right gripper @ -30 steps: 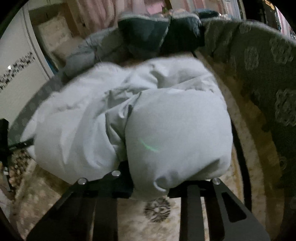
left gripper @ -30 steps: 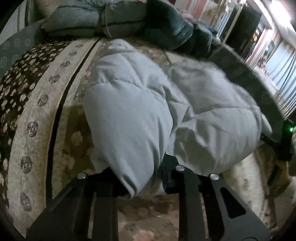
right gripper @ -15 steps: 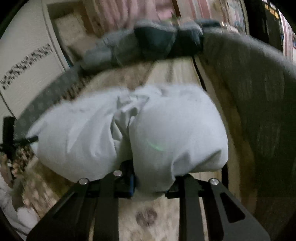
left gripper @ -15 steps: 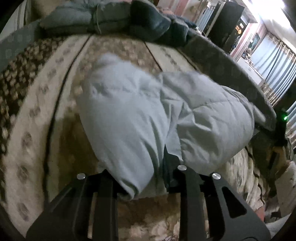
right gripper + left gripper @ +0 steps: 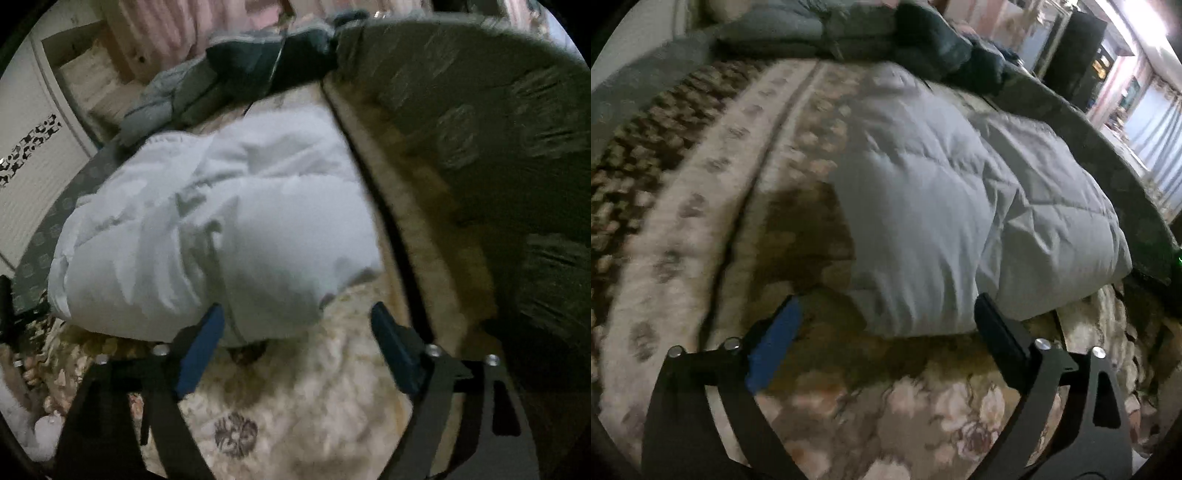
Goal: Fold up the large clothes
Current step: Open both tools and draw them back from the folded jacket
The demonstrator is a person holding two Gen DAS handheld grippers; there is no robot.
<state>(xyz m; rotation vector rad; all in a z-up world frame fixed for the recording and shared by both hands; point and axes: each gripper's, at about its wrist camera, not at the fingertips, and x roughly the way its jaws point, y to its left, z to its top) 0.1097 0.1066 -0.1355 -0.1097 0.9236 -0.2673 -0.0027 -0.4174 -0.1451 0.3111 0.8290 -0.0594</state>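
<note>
L gripper [image 5: 886, 317] and R gripper [image 5: 297, 321] are seen w/ jaws opening, nothing clamped. Just ahead, the folded pale-grey puffer jacket [image 5: 942, 206] is laid on the floral bedspread [image 5: 701, 206], its near edge between the pads. Beyond it, dark garments, probably, [image 5: 934, 40] are piled.

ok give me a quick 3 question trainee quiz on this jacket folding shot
1. True or false: the left gripper is clamped on the jacket.
2. What does the jacket lie on? A) a bare wooden floor B) a patterned bedspread C) a glass table
3. Fill in: beyond the jacket, at the far end, lies a pile of dark ____.

Key
1. False. Its jaws are opening and the pads stand clear of the fabric. The right gripper is opening too, with the jacket's near edge just ahead of its left pad.
2. B
3. Bedding
</note>
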